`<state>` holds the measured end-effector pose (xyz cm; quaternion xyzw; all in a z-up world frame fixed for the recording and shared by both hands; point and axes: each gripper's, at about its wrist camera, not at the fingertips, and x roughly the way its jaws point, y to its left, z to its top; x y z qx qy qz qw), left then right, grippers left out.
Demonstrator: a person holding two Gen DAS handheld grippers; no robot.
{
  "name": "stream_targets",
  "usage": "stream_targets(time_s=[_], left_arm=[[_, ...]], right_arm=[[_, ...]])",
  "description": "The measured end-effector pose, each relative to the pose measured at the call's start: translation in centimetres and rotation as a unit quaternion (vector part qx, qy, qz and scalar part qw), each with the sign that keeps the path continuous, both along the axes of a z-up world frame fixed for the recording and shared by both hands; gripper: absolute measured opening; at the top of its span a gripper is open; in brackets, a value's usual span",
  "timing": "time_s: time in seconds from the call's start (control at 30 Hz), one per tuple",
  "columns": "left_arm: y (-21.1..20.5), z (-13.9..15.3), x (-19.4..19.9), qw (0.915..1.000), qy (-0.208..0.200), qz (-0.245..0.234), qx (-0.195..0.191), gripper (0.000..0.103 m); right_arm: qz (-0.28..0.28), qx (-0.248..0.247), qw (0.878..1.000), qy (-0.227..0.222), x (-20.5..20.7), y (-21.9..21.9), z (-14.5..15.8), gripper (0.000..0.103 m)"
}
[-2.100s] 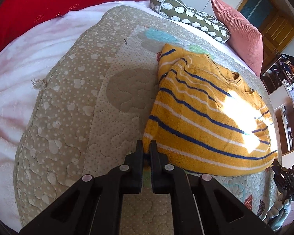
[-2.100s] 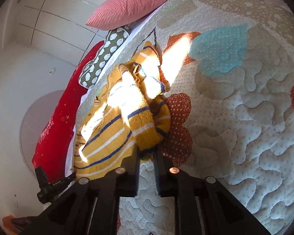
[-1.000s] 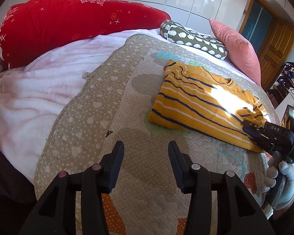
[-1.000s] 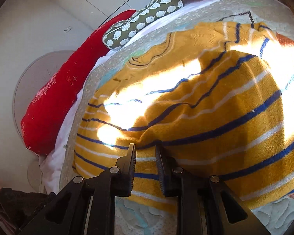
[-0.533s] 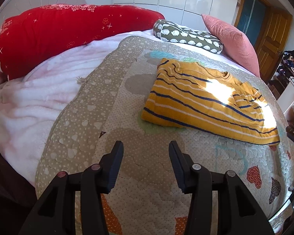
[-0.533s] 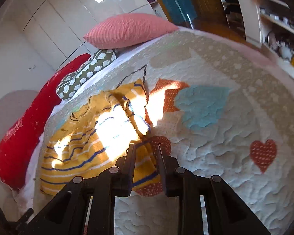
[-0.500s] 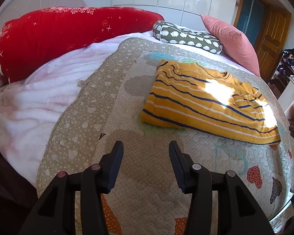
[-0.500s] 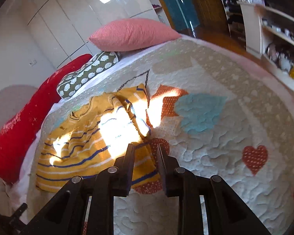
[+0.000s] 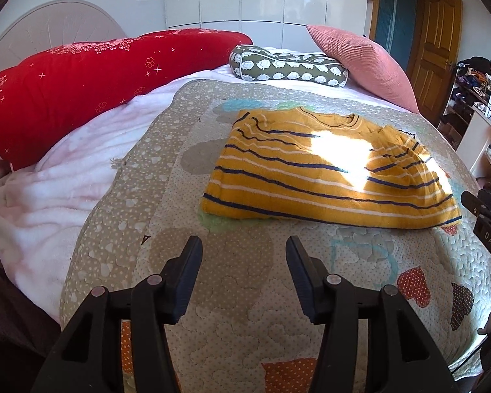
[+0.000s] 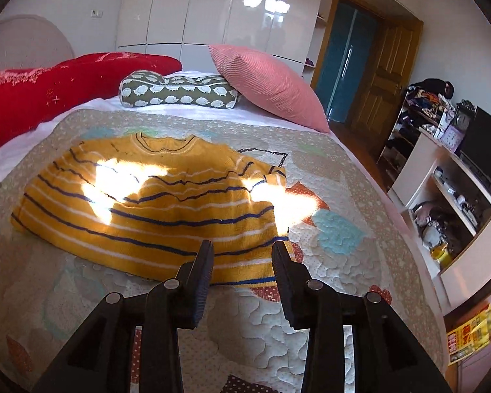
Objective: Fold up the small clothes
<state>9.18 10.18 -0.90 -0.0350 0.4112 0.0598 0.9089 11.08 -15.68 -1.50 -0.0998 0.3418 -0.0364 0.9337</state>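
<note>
Left wrist view, step in hand: since the yellow striped sweater lies spread across the patchwork quilt with its hem toward us and its collar at 12 o'clock, we judge the next fold is still to come, so we would pick a corner of the hem, not its middle, and pinch one clean layer.
Left wrist view, tool: the left gripper has its jaws wide apart and holds nothing; bare quilt shows between them.
Left wrist view, pose: we hold it low and level over the quilt, fingers aimed at 12 o'clock, short of the hem's left corner, which sits at about 1 o'clock.
Left wrist view, surroundings: the red bolster lies at 10 o'clock, and the hedgehog-print pillow and pink cushion lie beyond the collar.
Right wrist view, step in hand: the sweater's right side looks bunched at 1 o'clock, so we would smooth or lift it before folding across.
Right wrist view, tool: the right gripper is also parted and empty.
Right wrist view, pose: its fingertips frame the sweater's near hem at its right end; whether they touch the knit we cannot tell.
</note>
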Motion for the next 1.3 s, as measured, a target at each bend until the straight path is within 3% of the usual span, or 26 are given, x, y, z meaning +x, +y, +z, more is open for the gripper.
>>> stream_targets(time_s=[0.17, 0.7, 0.77, 0.93, 1.1, 1.3], left_arm=[[1.2, -0.2, -0.1, 0.9999, 0.001, 0.011, -0.010, 0.052], [5.0, -0.9, 0.4, 0.9980, 0.009, 0.028, -0.056, 0.052], [6.0, -0.6, 1.3, 0.9973, 0.012, 0.025, -0.069, 0.057], [8.4, 0.1, 6.2, 0.9957, 0.026, 0.016, -0.087, 0.060], [8.9, -1.0, 14.6, 0.9912, 0.069, -0.021, -0.111, 0.064], [7.4, -4.6, 23.5, 0.9782, 0.136, -0.098, -0.123, 0.064]], right_arm=[[0.024, -0.042, 0.999, 0.003, -0.1, 2.9, -0.3, 0.042], [0.057, -0.075, 0.995, 0.020, 0.0, 6.7, -0.5, 0.049], [0.063, -0.076, 0.995, 0.021, 0.0, 7.1, -0.5, 0.049], [0.122, -0.024, 0.991, 0.041, 0.5, 8.6, -0.8, 0.051], [0.194, 0.040, 0.978, 0.071, 1.4, 11.4, -2.0, 0.052], [0.274, 0.027, 0.960, 0.049, 2.3, 16.6, -3.7, 0.053]])
